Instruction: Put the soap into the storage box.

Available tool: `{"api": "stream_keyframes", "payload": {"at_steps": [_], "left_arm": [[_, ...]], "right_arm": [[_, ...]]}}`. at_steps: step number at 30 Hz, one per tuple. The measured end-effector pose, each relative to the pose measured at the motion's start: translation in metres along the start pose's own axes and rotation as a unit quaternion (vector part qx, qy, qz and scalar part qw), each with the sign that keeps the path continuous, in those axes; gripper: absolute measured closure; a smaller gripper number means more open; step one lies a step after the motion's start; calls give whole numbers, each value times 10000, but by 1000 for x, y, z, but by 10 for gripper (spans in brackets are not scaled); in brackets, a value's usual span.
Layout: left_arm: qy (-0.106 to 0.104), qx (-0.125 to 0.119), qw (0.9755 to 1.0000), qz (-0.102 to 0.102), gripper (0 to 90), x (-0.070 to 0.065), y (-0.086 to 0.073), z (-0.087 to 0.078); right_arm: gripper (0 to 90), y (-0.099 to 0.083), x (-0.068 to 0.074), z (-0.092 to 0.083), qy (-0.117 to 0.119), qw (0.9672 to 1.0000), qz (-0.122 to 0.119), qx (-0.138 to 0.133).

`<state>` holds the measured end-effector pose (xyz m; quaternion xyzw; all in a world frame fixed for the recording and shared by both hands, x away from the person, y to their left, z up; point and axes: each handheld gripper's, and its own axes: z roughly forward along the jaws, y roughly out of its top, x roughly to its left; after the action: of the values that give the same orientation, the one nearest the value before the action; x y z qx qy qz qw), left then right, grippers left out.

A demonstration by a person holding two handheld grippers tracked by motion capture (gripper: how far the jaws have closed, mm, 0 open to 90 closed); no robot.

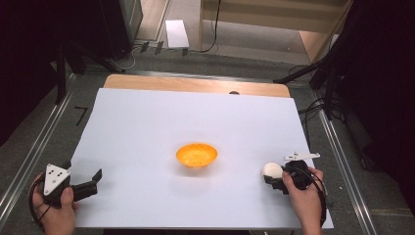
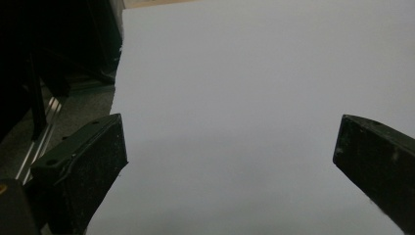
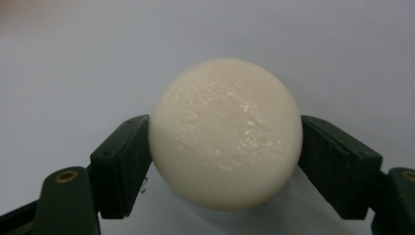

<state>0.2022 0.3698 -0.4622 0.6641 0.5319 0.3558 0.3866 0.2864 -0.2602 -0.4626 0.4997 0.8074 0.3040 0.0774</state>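
Note:
A white ball (image 1: 272,170) lies at the front right of the white sheet (image 1: 147,127). My right gripper (image 1: 270,176) is shut on it. In the right gripper view both black pads press the ball (image 3: 225,134) from either side, with the right gripper (image 3: 225,147) low over the sheet. An orange bowl (image 1: 196,154) stands empty near the middle of the sheet, to the left of the ball. My left gripper (image 1: 94,180) rests at the front left, held by a hand. Its jaws stand wide apart in the left gripper view, with the left gripper (image 2: 230,152) holding nothing over bare sheet.
The sheet covers most of a wooden table, whose far edge (image 1: 195,84) shows beyond it. Metal rails (image 1: 34,152) run along both sides on the floor. Dark stands and cables (image 1: 323,83) are at the back right.

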Motion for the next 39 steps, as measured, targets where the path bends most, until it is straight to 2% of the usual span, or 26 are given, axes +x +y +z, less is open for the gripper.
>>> {"api": "stream_keyframes", "payload": {"at_steps": [13,15,17,19,23,26,39], "left_arm": [[-47,97,9999,74,0,-2,1,2],[-54,95,9999,79,0,-2,1,2],[-64,76,9999,81,0,-1,1,2],[-68,75,9999,55,0,-1,1,1],[-70,85,9999,53,0,-1,1,2],[18,72,9999,78,0,-2,1,1],[1,10,10000,57,0,-2,0,0]], "right_arm": [[236,4,-1,8,23,9999,93,100],[238,5,-1,7,-17,9999,107,100],[239,6,2,6,-200,9997,52,122],[240,7,3,5,-222,9997,40,135],[240,9,3,2,-123,9999,61,104],[241,11,3,1,-69,9999,63,94],[246,25,10,-8,173,9998,29,-83]]}}
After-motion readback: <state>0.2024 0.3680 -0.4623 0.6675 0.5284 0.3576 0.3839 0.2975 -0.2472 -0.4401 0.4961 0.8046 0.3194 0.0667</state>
